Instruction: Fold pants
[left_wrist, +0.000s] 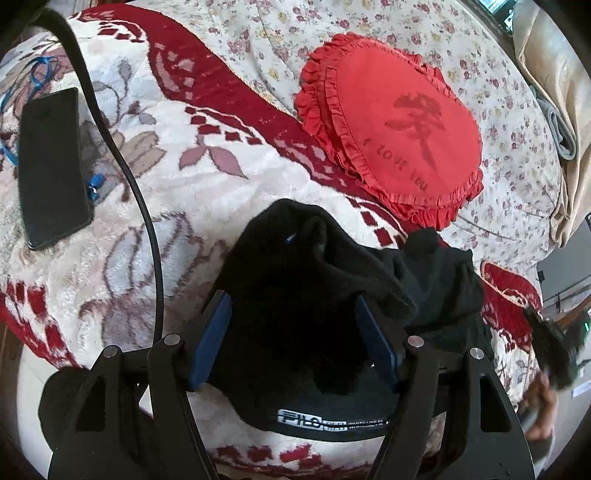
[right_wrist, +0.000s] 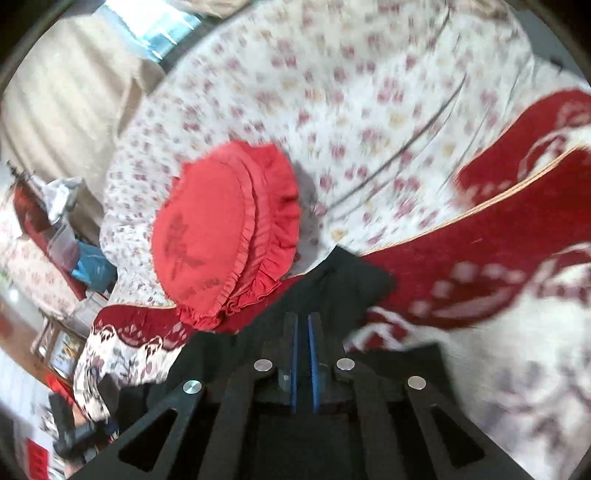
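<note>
The black pants (left_wrist: 317, 280) lie bunched on the red and white blanket (left_wrist: 207, 158), with a white-lettered waistband label near the bottom of the left wrist view. My left gripper (left_wrist: 293, 302) is open, its blue pads on either side of the bunched cloth. In the right wrist view my right gripper (right_wrist: 303, 321) is shut, its blue pads close together with a thin slit between them, over the black pants (right_wrist: 347, 280); whether cloth is pinched between the pads is not clear. That view is blurred by motion.
A round red frilled cushion (left_wrist: 395, 125) lies on the floral sheet (left_wrist: 498, 122) just beyond the pants; it also shows in the right wrist view (right_wrist: 218, 232). A black phone (left_wrist: 51, 166) and a black cable (left_wrist: 125, 162) lie on the blanket at left.
</note>
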